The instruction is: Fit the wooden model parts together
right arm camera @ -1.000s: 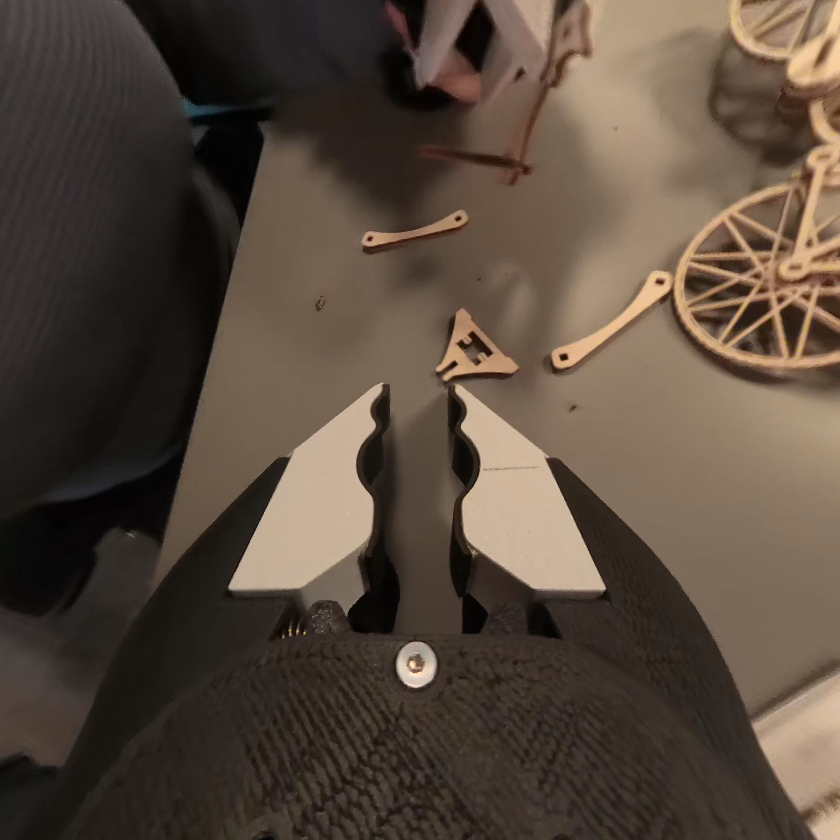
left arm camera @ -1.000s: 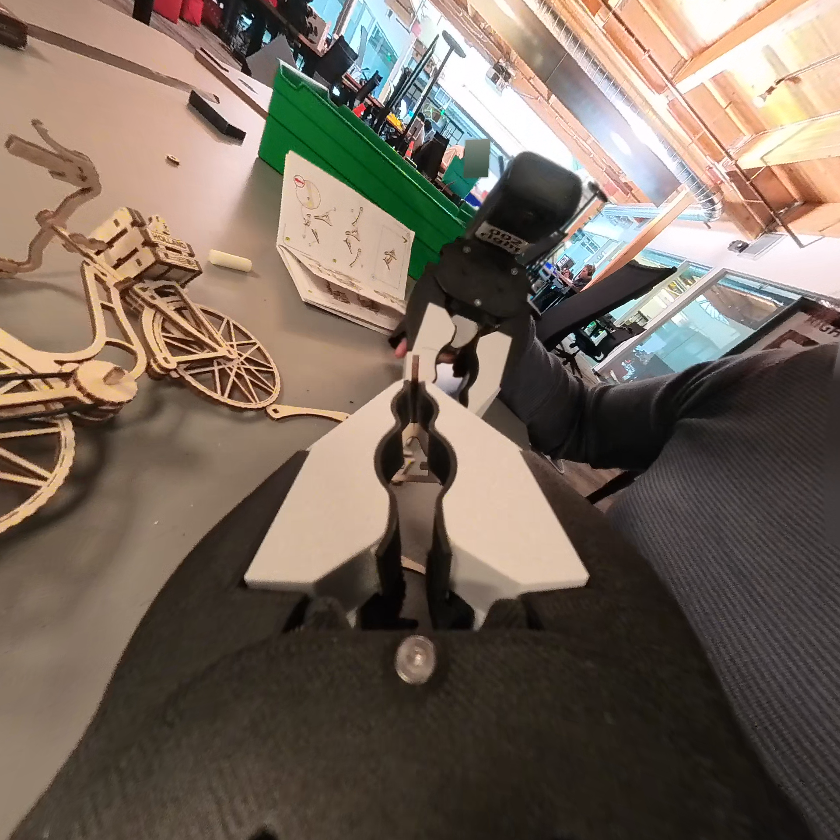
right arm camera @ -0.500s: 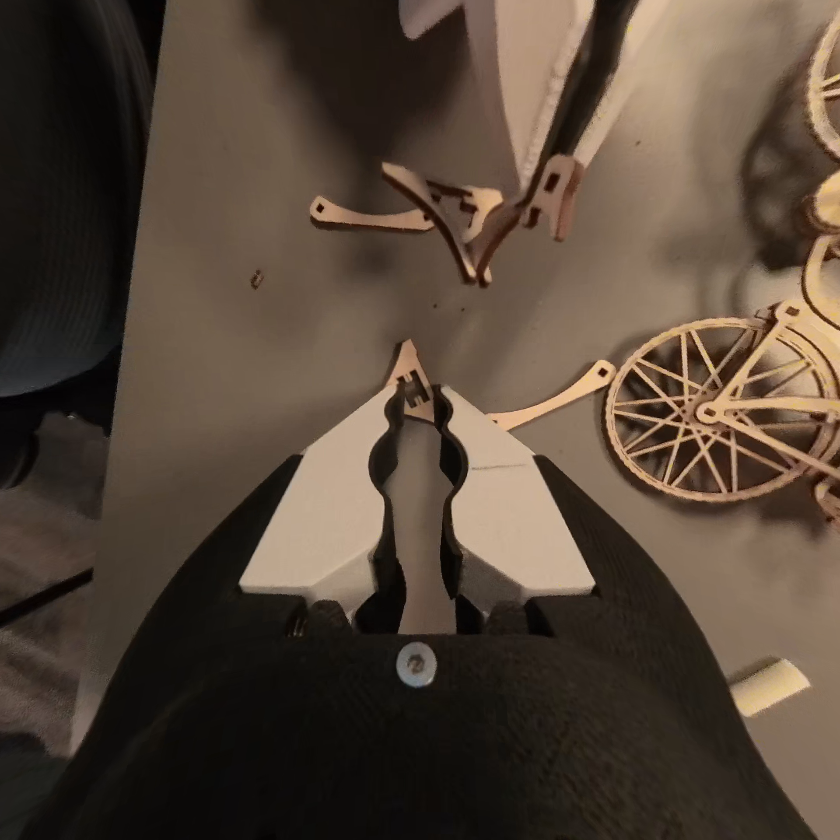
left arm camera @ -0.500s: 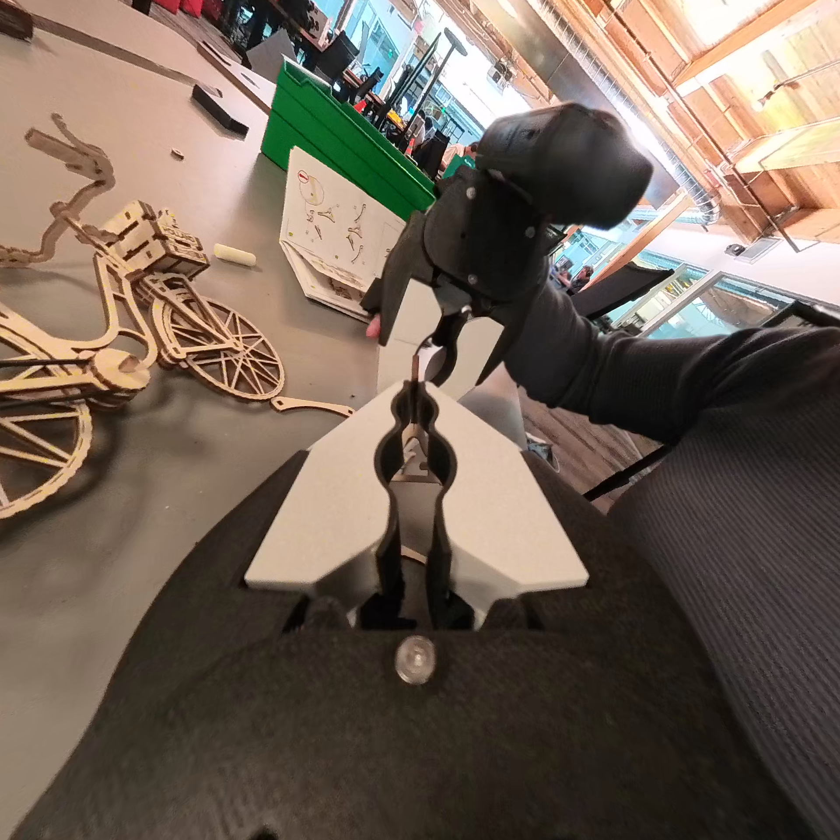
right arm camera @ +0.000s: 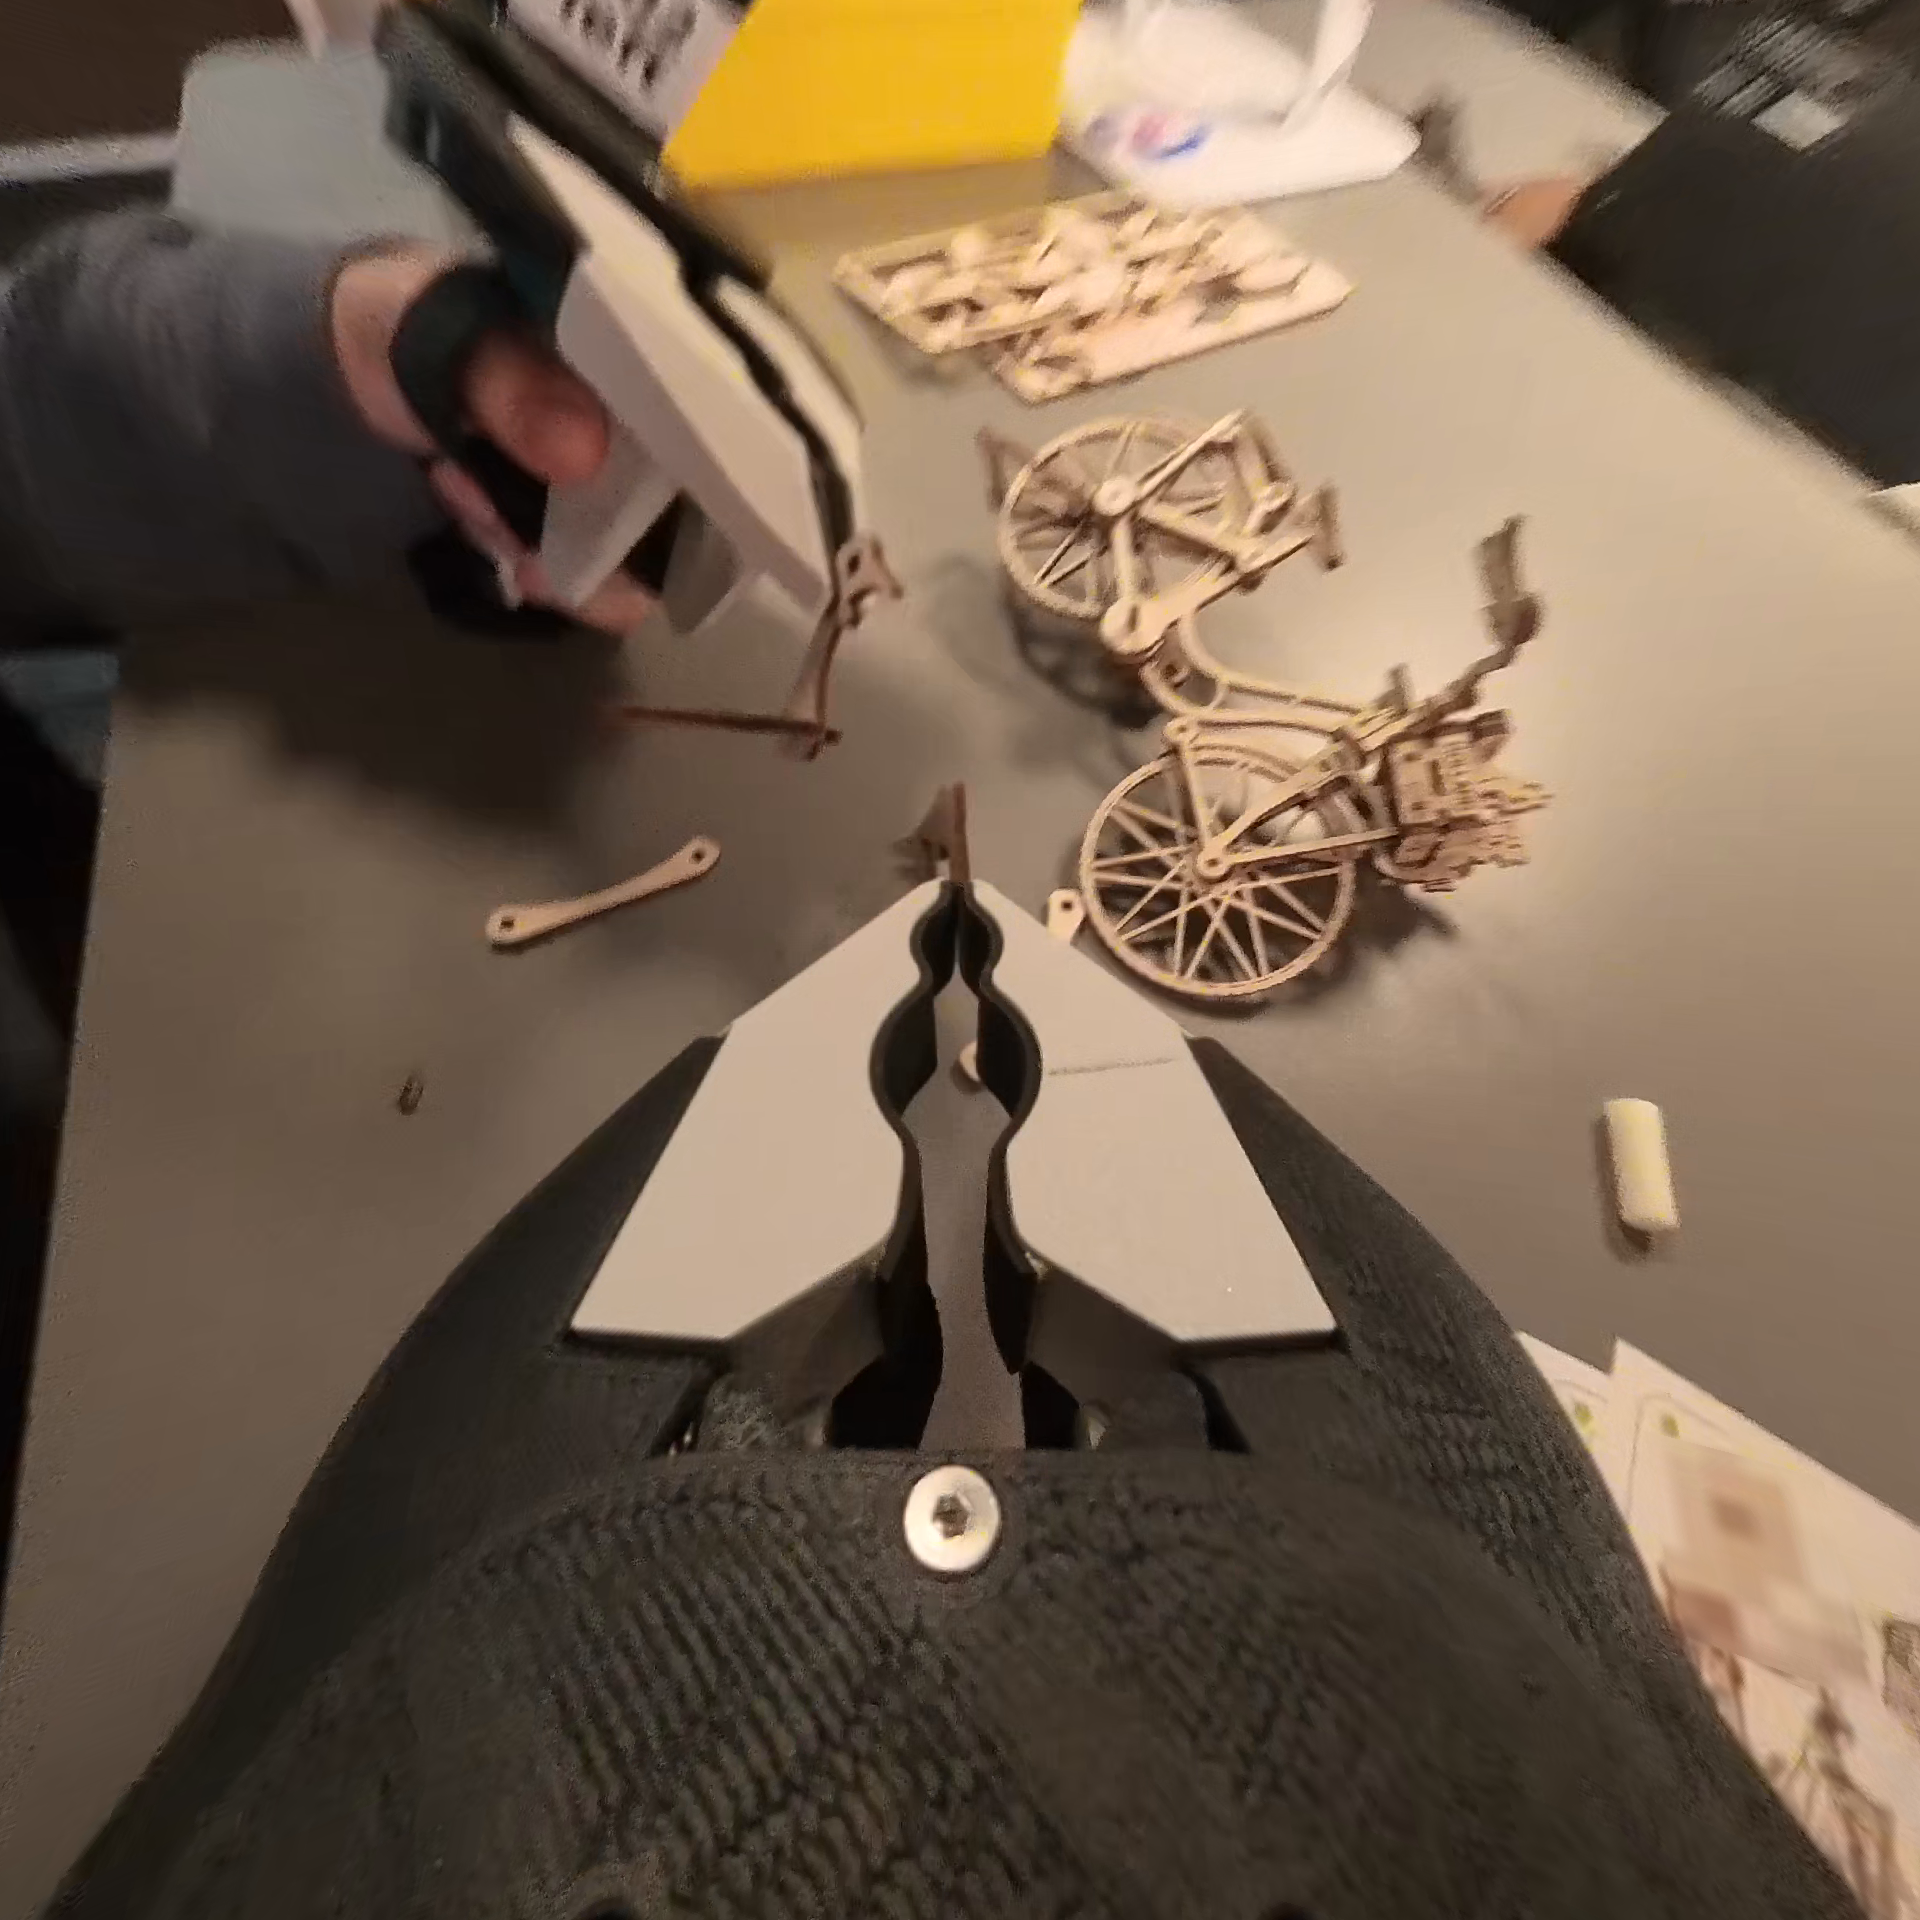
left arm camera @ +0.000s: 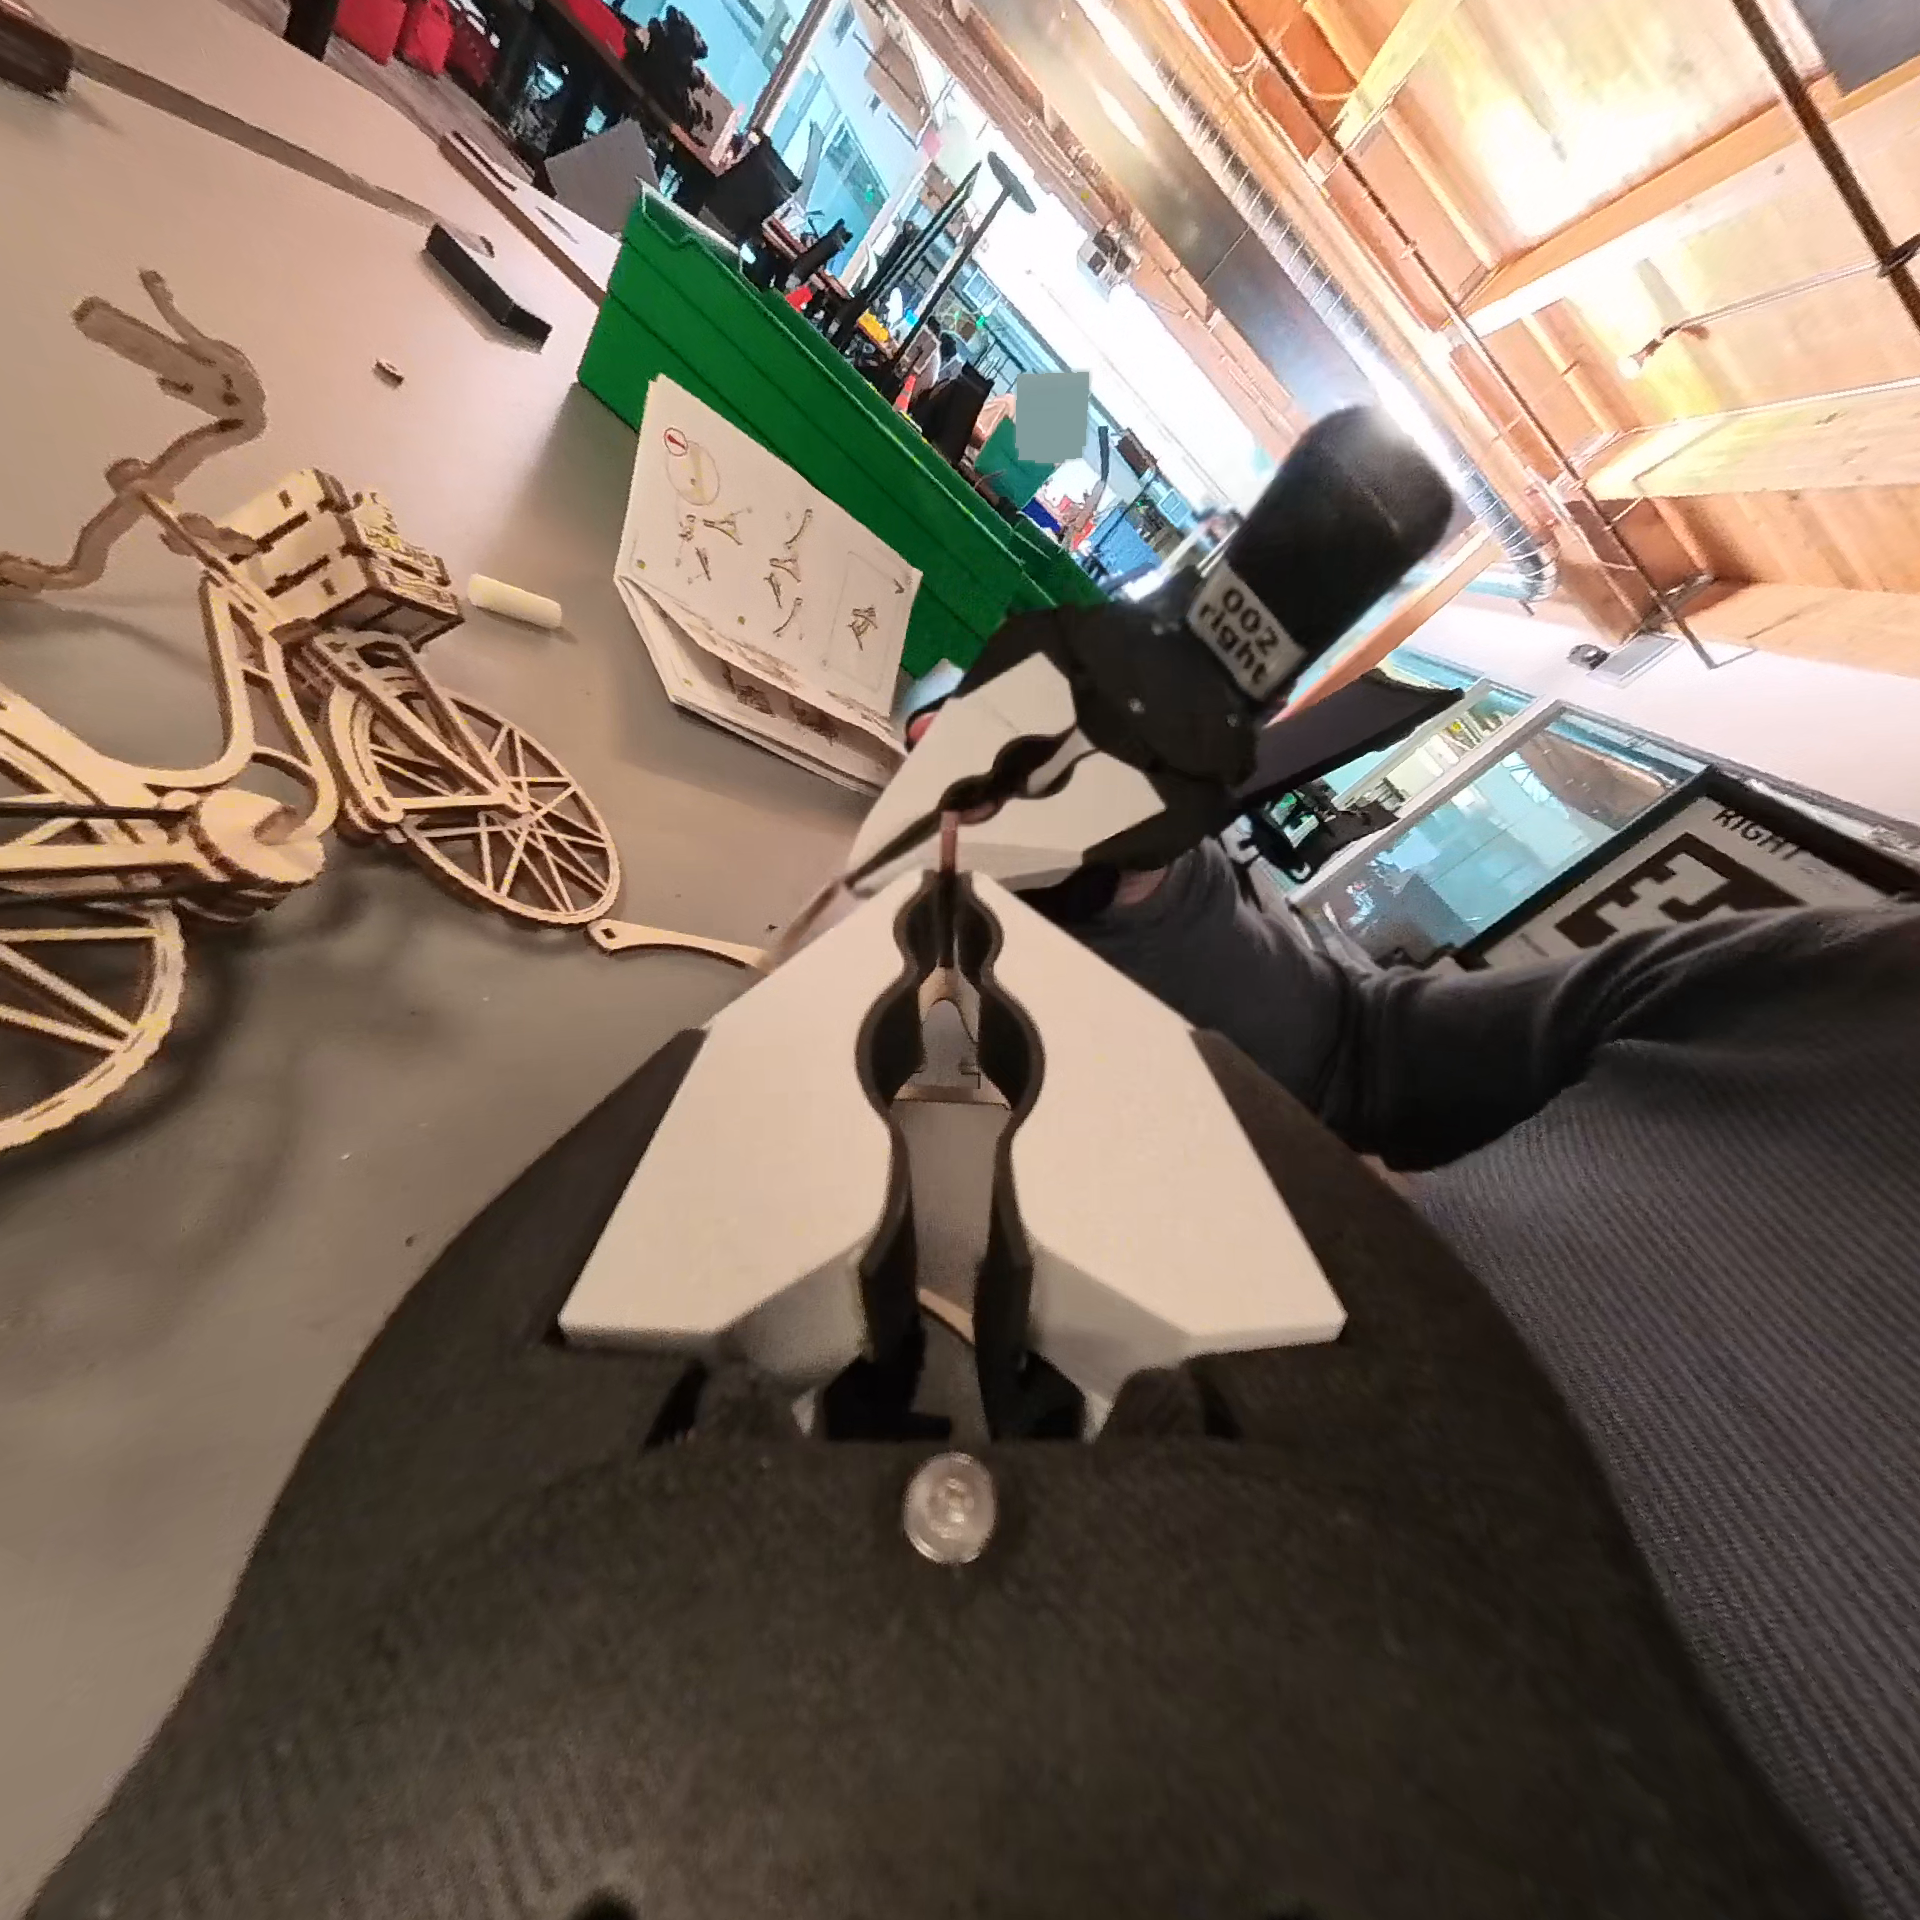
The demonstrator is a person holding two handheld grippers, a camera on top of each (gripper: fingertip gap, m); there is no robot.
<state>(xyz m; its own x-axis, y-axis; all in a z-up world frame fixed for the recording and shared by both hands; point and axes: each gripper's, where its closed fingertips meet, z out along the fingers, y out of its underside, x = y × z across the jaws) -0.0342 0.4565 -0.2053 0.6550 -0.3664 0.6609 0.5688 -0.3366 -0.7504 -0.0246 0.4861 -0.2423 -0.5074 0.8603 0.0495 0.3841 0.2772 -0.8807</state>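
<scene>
My right gripper [right arm camera: 954,888] is shut on a small triangular wooden piece [right arm camera: 948,831] that sticks out edge-on past its tips, held above the grey table [right arm camera: 312,1039]. My left gripper [left arm camera: 948,883] is shut on a thin wooden bracket assembly [left arm camera: 940,1029]. In the right wrist view the left gripper [right arm camera: 847,540] shows at upper left with the bracket [right arm camera: 821,665] hanging down from it. In the left wrist view the right gripper [left arm camera: 961,805] is just beyond my left tips, its piece close to the bracket's top edge.
A wooden bicycle model [right arm camera: 1247,810] lies on its side on the table, also in the left wrist view [left arm camera: 312,727]. Nearby are a loose curved strip [right arm camera: 603,894], a white cylinder [right arm camera: 1640,1164], part sheets [right arm camera: 1091,281], an instruction booklet [left arm camera: 769,613] and a green crate [left arm camera: 790,374].
My right gripper closed on the triangular piece lying on the table, lifted it and swung toward the left gripper. The left gripper kept hold of the bracket.
</scene>
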